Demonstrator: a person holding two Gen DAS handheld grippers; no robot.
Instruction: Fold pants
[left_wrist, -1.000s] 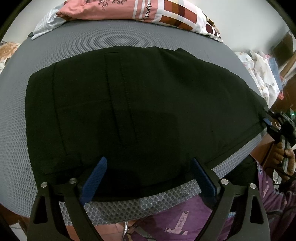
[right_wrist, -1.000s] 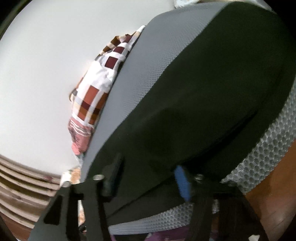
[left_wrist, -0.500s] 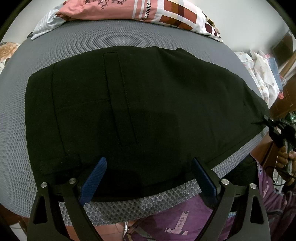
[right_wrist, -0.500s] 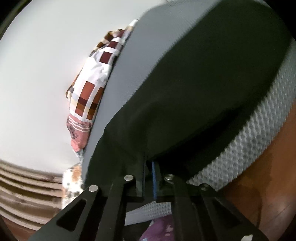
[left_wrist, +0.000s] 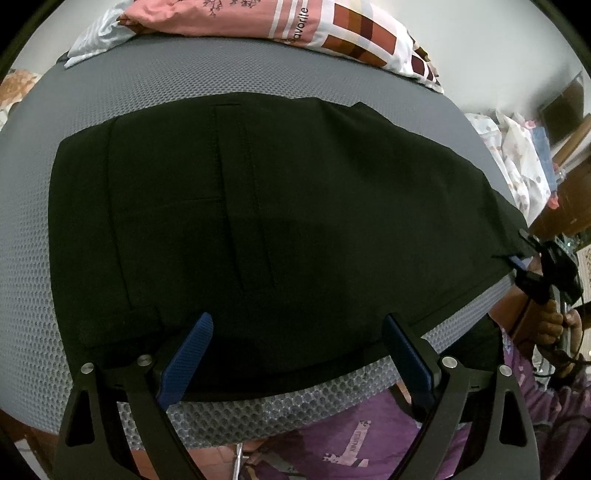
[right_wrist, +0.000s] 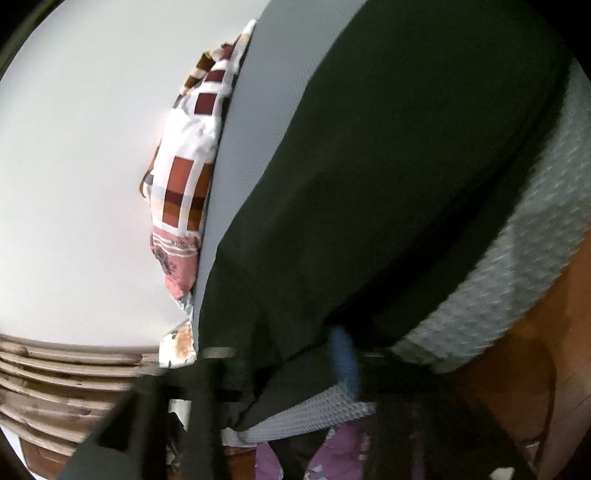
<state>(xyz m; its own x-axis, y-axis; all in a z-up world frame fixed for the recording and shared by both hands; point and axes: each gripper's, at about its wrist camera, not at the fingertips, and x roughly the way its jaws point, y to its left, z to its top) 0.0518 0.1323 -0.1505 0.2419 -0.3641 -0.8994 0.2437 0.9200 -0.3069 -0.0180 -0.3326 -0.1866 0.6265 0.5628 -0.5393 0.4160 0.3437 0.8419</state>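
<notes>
Left gripper (left_wrist: 299, 354) at 6 o'clock, blue ribbed pads wide apart over the near hem, smooth black pants (left_wrist: 266, 221) flat on grey honeycomb mattress (left_wrist: 29, 258), patchwork pillow (left_wrist: 332, 29) at 12, right gripper (left_wrist: 519, 254) at 3, jaws opening around the pants' corner.

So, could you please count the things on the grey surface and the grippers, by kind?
Black pants: 1
Patterned pillow: 1
Grippers: 2, the left gripper and the right gripper
Total: 4
</notes>
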